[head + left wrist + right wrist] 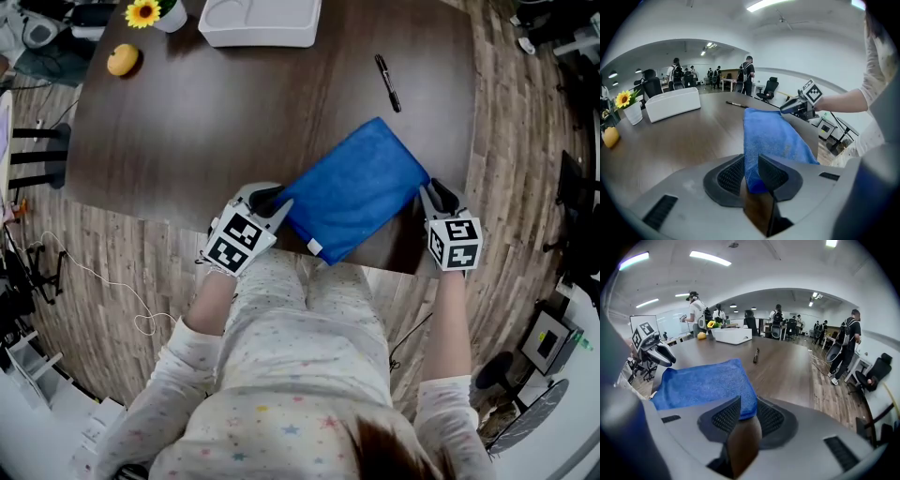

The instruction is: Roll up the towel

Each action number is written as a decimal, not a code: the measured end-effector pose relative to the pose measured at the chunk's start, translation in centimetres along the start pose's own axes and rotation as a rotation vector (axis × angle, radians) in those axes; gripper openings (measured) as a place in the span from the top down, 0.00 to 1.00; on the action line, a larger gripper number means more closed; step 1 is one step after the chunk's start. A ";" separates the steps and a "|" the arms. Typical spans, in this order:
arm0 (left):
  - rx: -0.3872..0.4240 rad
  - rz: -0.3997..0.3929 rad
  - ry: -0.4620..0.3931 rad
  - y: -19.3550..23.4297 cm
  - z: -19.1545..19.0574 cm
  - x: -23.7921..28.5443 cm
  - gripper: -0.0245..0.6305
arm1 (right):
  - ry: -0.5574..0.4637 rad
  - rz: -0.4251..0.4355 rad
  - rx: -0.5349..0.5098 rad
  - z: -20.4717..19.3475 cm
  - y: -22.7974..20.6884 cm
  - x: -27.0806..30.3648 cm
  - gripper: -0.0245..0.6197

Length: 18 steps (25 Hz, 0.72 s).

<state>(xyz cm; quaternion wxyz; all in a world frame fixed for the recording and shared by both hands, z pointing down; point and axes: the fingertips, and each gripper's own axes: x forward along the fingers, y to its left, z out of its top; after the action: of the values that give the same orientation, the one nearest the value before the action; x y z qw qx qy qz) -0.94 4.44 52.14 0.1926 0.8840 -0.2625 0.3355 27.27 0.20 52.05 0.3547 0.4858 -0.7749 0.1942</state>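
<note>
Head view, with both tongs views: a folded blue towel [356,192] lies flat and unrolled, set diagonally on the near part of a dark wood-grain bench [206,122]. Its nearest corner, which bears a small white label [314,247], reaches just past the bench's front edge above the person's lap. The left tongs [277,202] meet the towel at its left corner. In the left tongs view the two ribbed pads stand only narrowly apart, with the blue cloth pinched between them and the rest of the towel running away across the bench. The right tongs [433,197] meet the towel at its right corner. In the right tongs view that corner sits between the pads, which are drawn in close upon it, while the towel spreads to the left of the jaws. Each tongs carries a cube with square markers and is pitched downward toward the bench. Beyond the towel, well apart from it, a black pen [388,82] lies on the bare bench. At the far edge stands a white tray [261,21]. To its left are a sunflower [143,12] in a white pot and, near it, an orange fruit [123,60]. The bench stands on a wood-plank floor [112,281]. The tongs views also show several people standing and office chairs in the room behind.
</note>
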 end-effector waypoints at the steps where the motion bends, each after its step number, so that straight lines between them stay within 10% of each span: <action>1: 0.008 -0.007 -0.008 0.1 0.1 0.0 0.85 | -0.009 -0.014 0.010 0.2 0.2 -0.4 0.80; 18: 0.334 -0.396 0.018 -1.4 -0.7 -0.2 0.85 | -0.080 0.083 0.329 -0.5 17.8 -3.6 0.86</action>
<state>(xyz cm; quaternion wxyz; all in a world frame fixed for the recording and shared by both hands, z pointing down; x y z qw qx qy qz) -0.54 6.00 52.29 0.1082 0.9347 -0.0237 0.3377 12.57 10.78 50.47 0.2309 0.5122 -0.7655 0.3135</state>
